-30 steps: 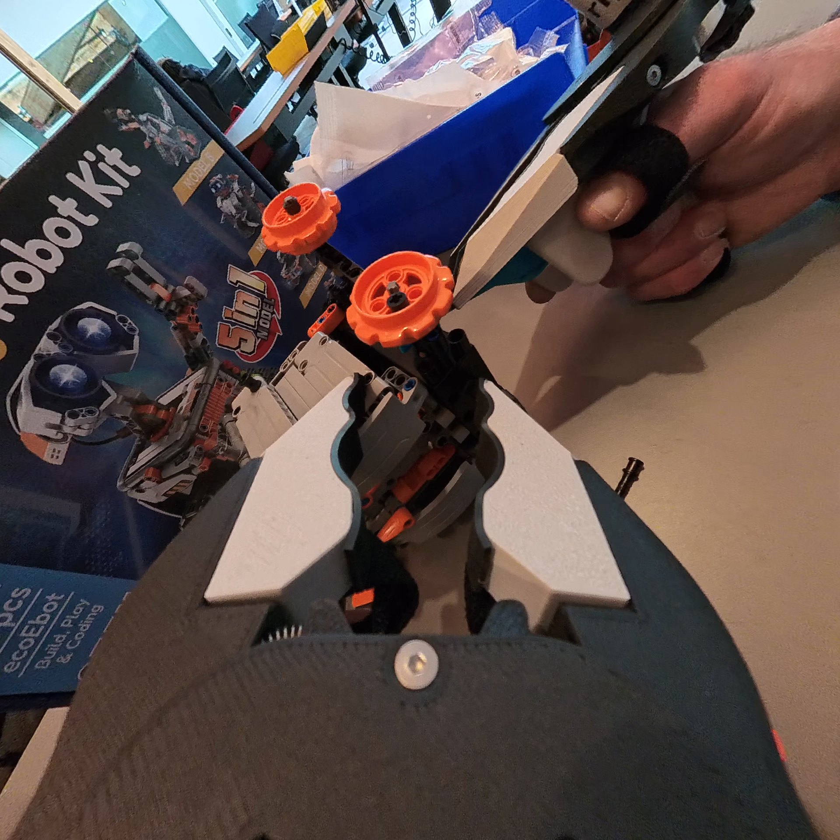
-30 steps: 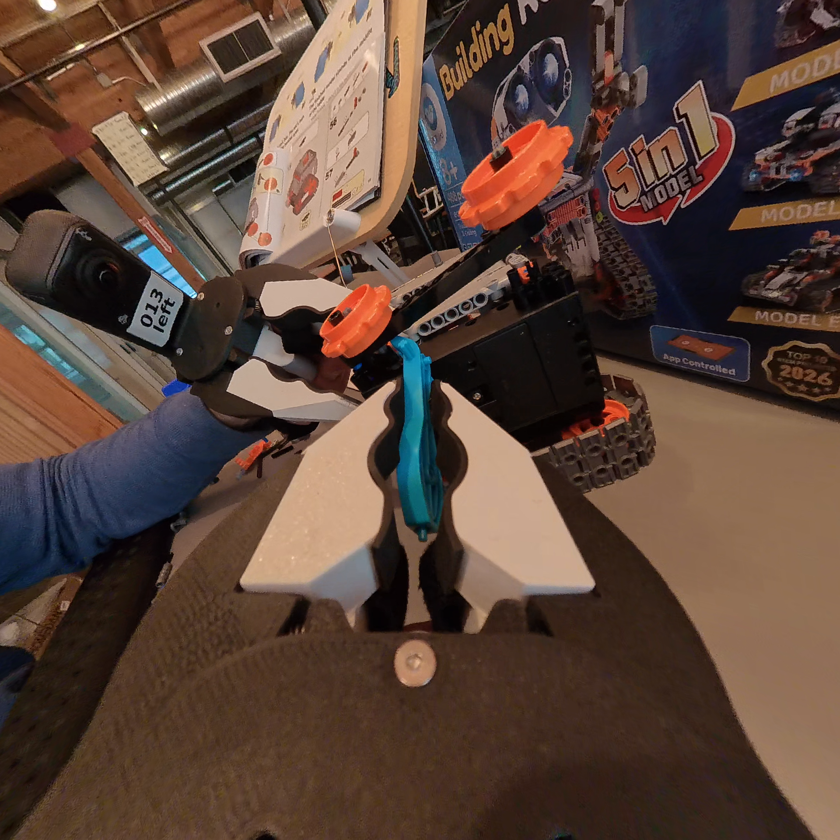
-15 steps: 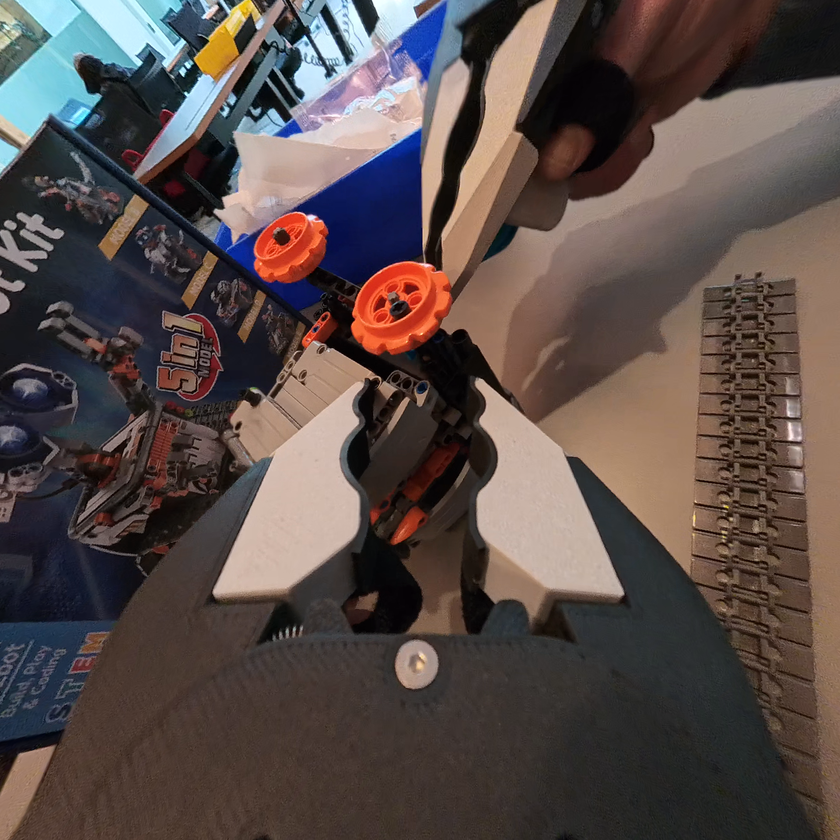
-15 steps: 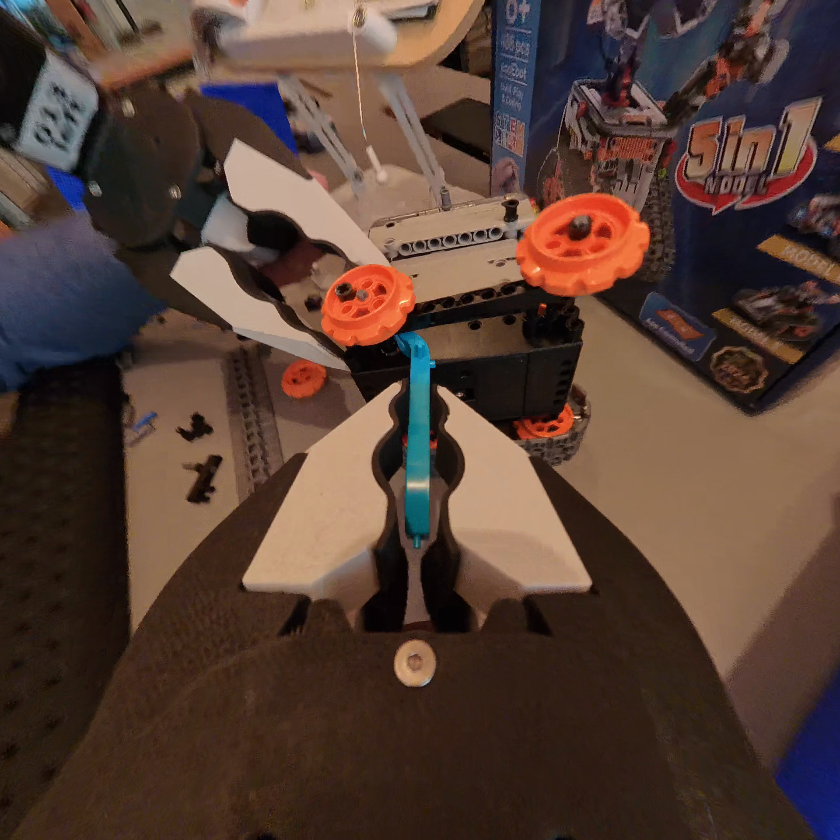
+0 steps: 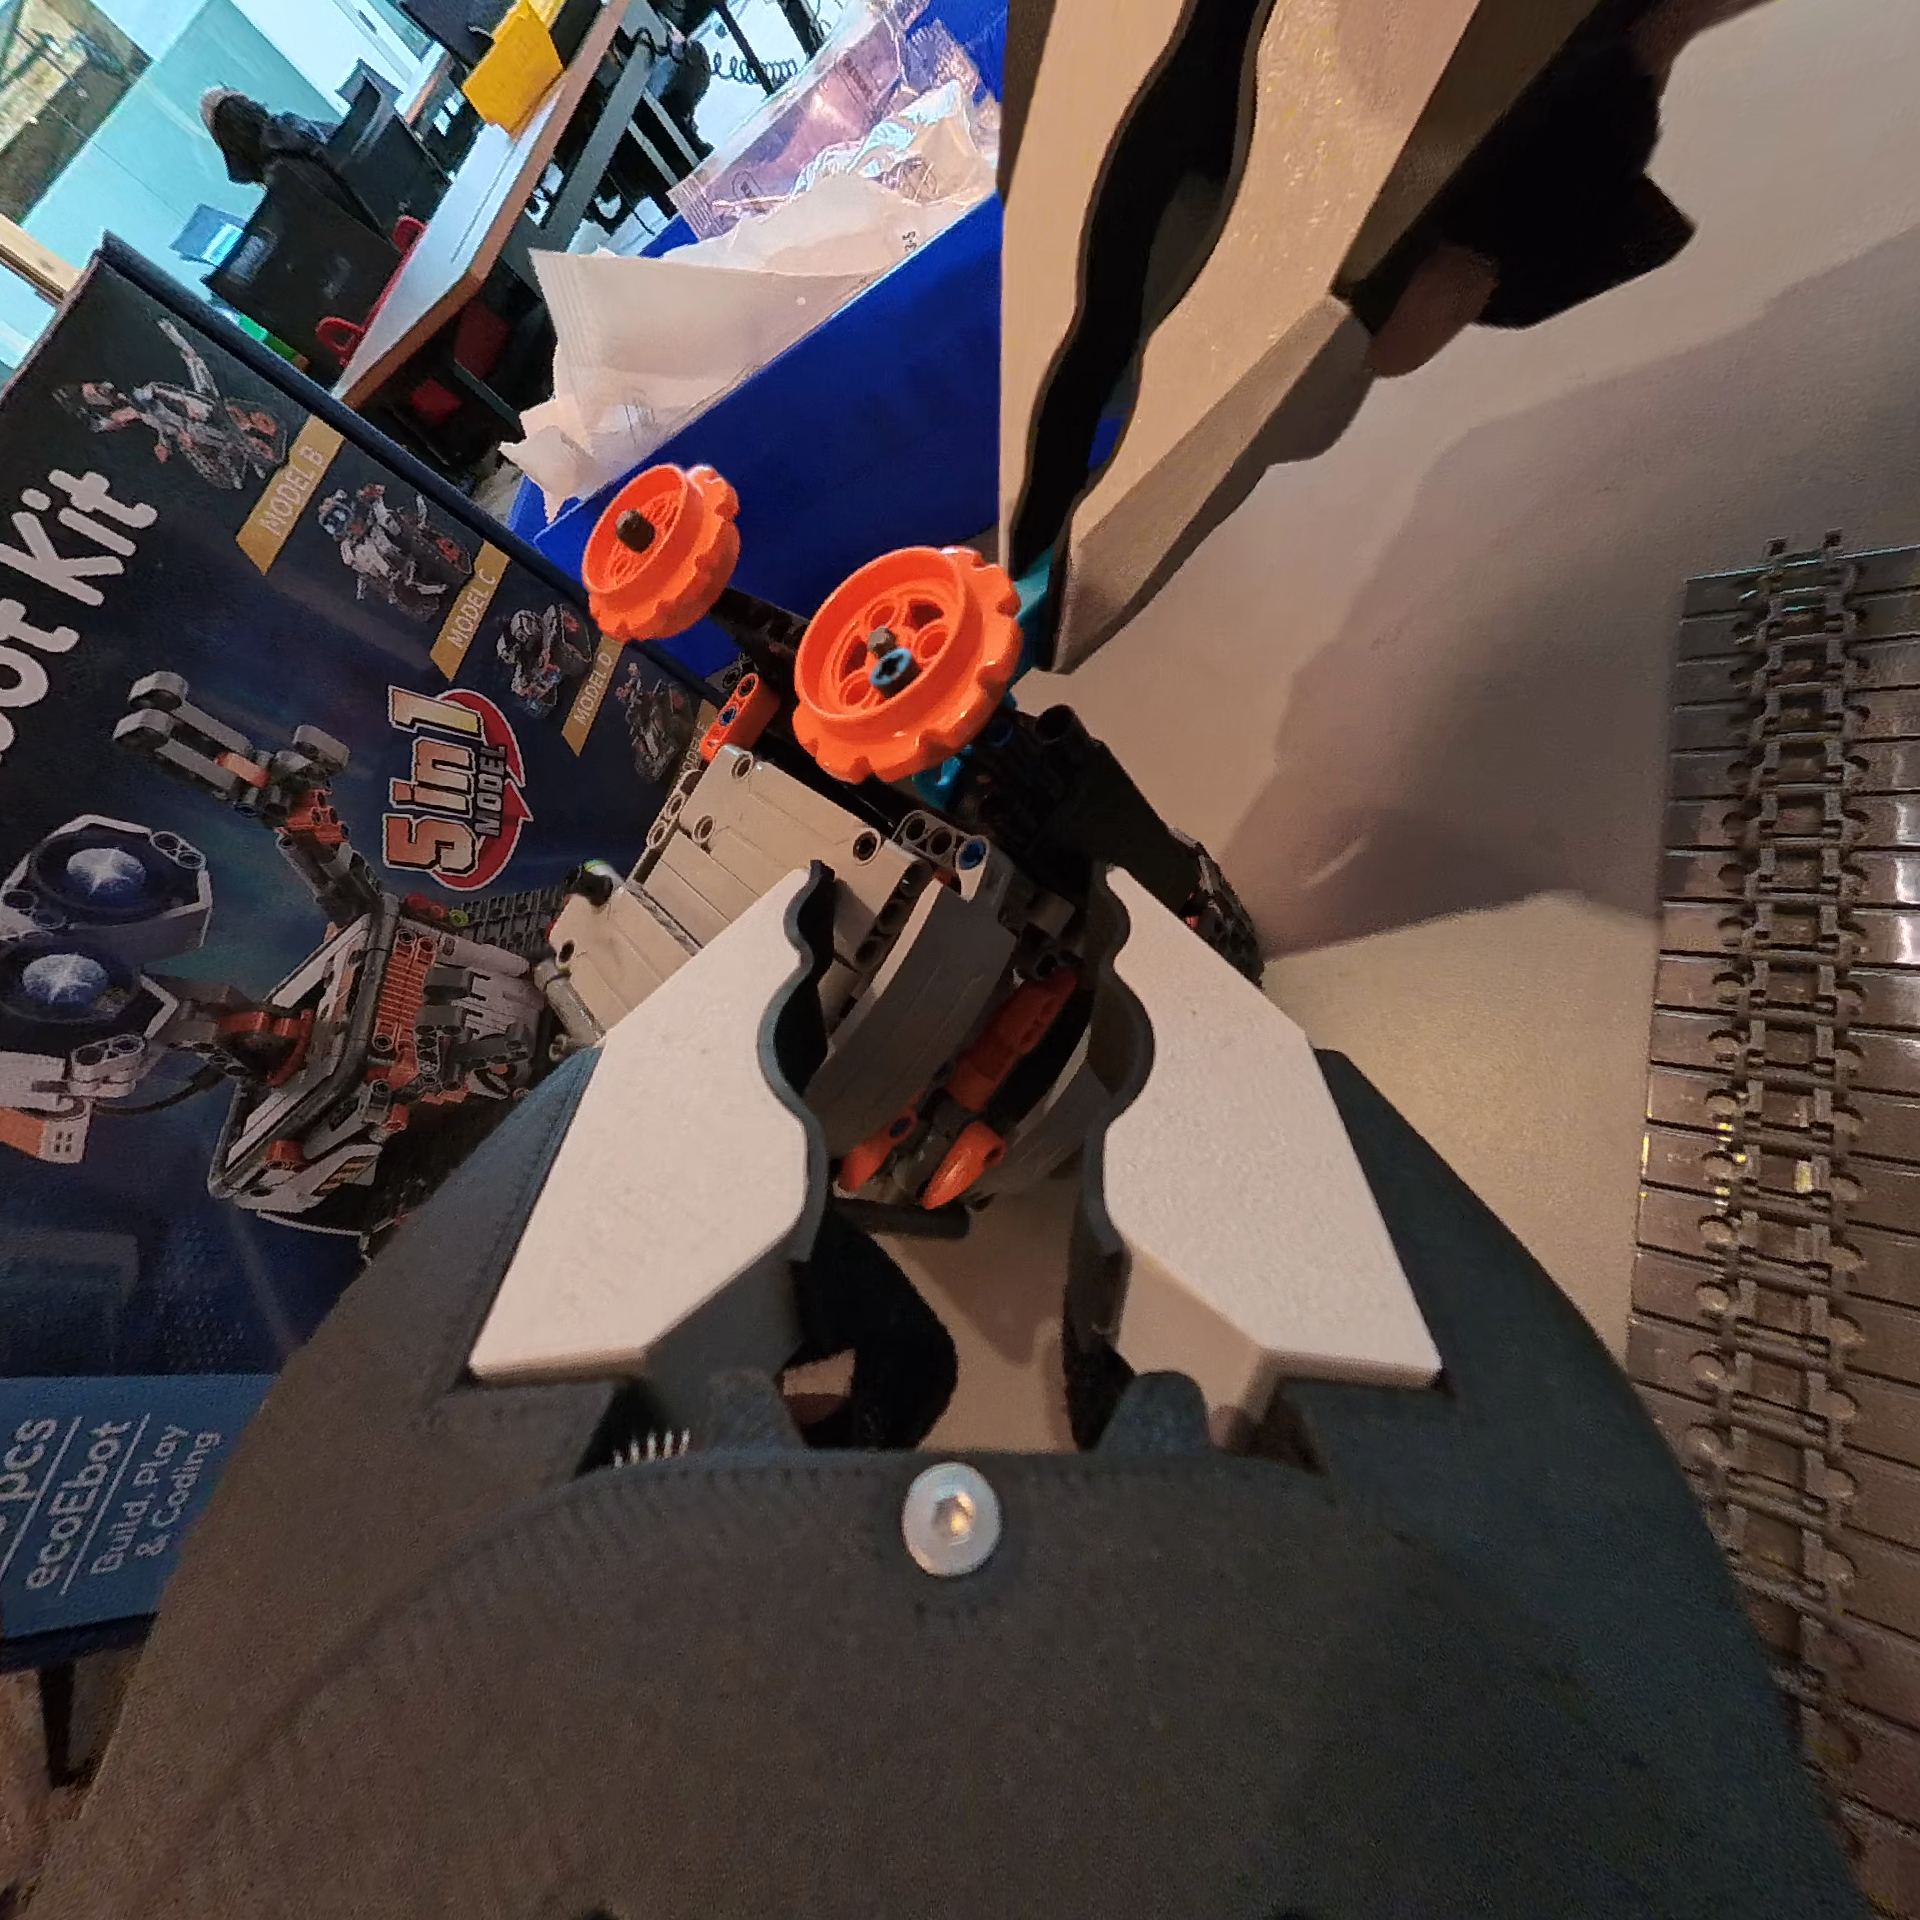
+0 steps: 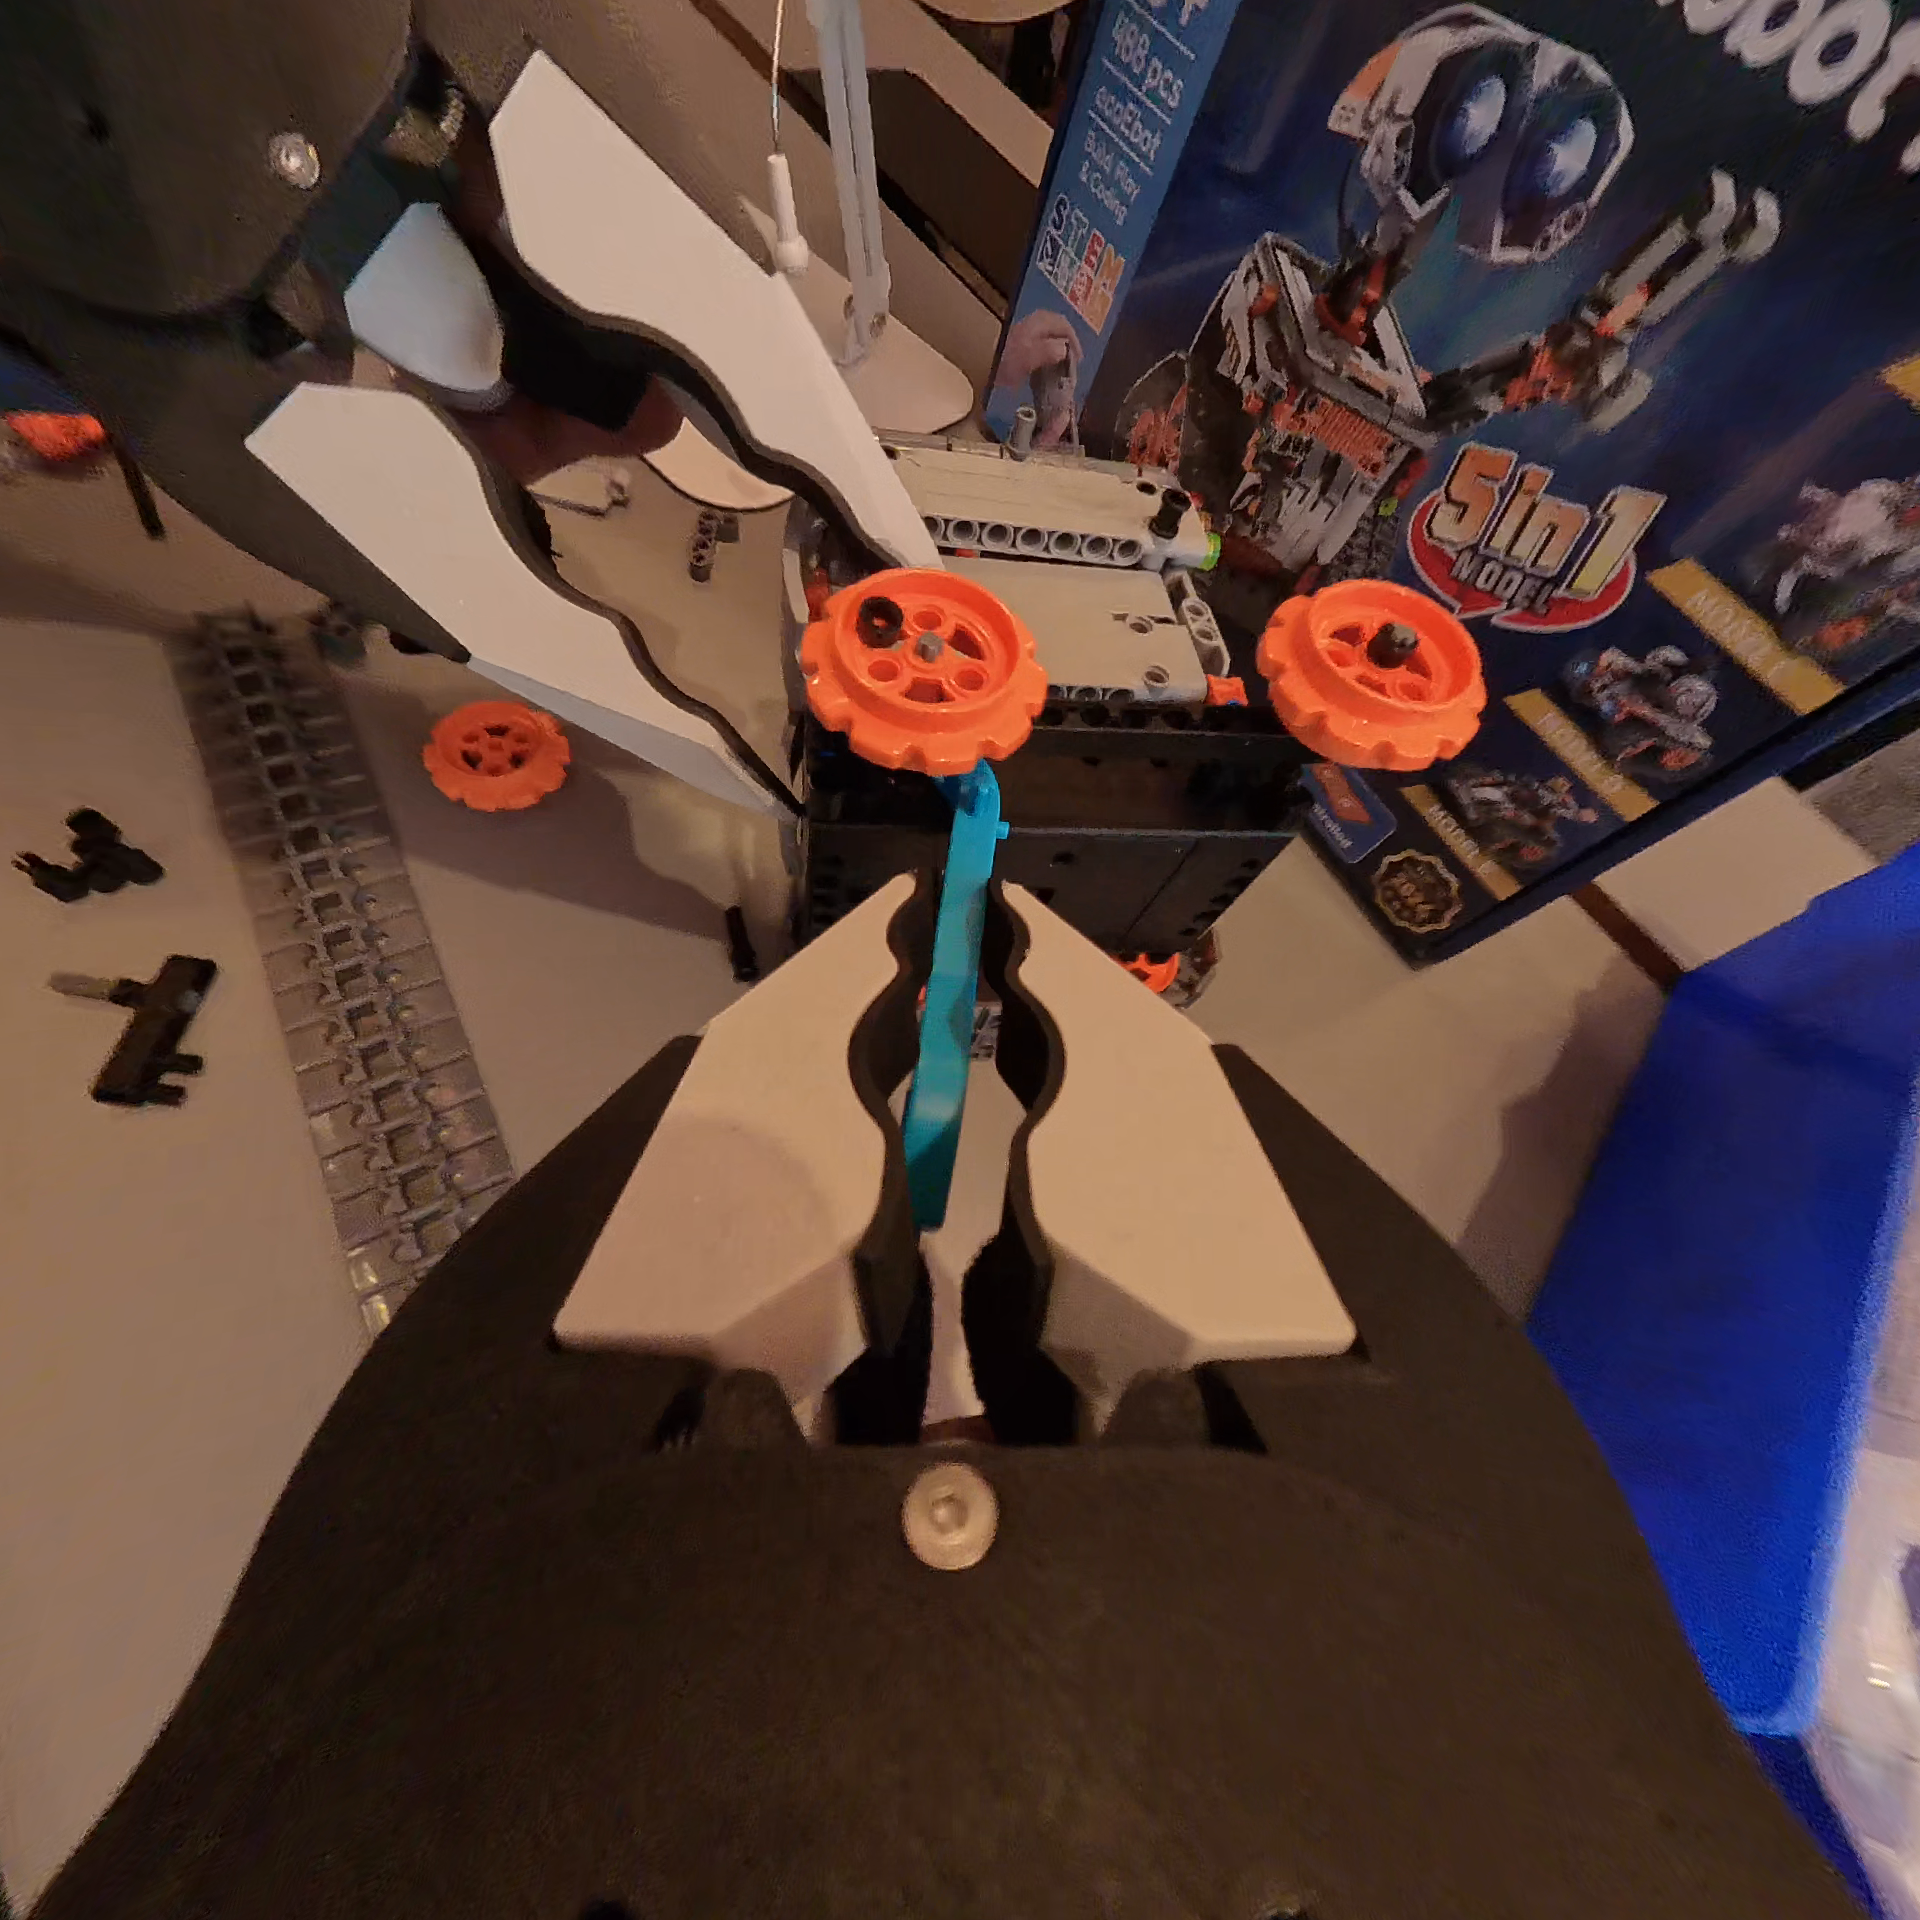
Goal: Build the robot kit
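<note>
Your left gripper point(image 5: 956, 997) clamps the grey and black toy model point(image 5: 935, 935) on the table point(image 5: 1455, 1039). Your right gripper point(image 6: 956, 935) pinches a blue tool point(image 6: 951, 1039) whose tip sits under the model's near orange wheel point(image 6: 923, 670). Behind, a blue bin point(image 5: 862, 416) holds crumpled white paper point(image 5: 665, 343) and clear bags.

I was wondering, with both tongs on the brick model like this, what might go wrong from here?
1. The right tongs pinch only a thin teal tool whose tip sits under the near orange wheel; prying might twist it out of the grip.
2. The left tongs hold the brick model by its end, so a side push could tilt it.
3. The grey track strip and loose black pieces lie close by and could be knocked.
</note>
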`<act>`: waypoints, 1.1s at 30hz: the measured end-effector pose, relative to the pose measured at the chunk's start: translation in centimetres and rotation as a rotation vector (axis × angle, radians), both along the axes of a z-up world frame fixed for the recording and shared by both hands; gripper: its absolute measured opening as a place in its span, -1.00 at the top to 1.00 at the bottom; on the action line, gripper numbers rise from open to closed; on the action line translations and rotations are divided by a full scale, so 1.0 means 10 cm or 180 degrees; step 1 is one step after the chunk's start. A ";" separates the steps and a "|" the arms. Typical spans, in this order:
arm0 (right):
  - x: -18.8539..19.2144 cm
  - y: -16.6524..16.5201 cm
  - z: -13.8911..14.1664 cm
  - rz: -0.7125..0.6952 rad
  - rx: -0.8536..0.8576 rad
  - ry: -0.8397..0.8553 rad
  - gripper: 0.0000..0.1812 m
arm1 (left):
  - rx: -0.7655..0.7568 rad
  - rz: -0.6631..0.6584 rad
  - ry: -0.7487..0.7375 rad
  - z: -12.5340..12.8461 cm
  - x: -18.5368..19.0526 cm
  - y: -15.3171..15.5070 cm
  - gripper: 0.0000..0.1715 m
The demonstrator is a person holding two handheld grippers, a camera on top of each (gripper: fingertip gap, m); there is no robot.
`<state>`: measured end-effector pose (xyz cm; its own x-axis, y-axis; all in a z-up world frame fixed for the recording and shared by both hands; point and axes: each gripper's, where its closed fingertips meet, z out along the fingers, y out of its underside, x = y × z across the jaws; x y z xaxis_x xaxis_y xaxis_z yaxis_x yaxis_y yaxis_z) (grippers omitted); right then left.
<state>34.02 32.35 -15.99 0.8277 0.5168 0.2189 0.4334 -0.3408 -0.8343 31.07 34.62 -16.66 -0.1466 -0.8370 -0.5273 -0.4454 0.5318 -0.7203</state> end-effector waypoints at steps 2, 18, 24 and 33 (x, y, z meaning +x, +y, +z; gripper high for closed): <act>0.00 0.00 0.00 0.0006 -0.0012 0.0387 0.94 | -0.0023 -0.0006 -0.0011 0.00 -0.01 0.01 0.44; -0.02 0.08 -0.01 0.0437 -0.0176 0.2728 0.88 | -0.0136 0.0021 -0.0107 0.00 -0.02 0.09 0.45; -0.04 0.14 0.00 0.0547 -0.0248 0.3024 0.87 | -0.0157 0.0045 -0.0125 0.00 -0.04 0.14 0.46; -0.01 0.13 0.00 0.0120 0.0161 0.1430 0.93 | -0.0175 -0.0001 -0.0062 0.05 -0.03 0.10 0.46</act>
<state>33.87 33.63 -15.96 0.8272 0.5463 -0.1318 0.0360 -0.2856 -0.9577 30.72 35.58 -16.15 -0.1371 -0.8647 -0.4833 -0.4309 0.4913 -0.7569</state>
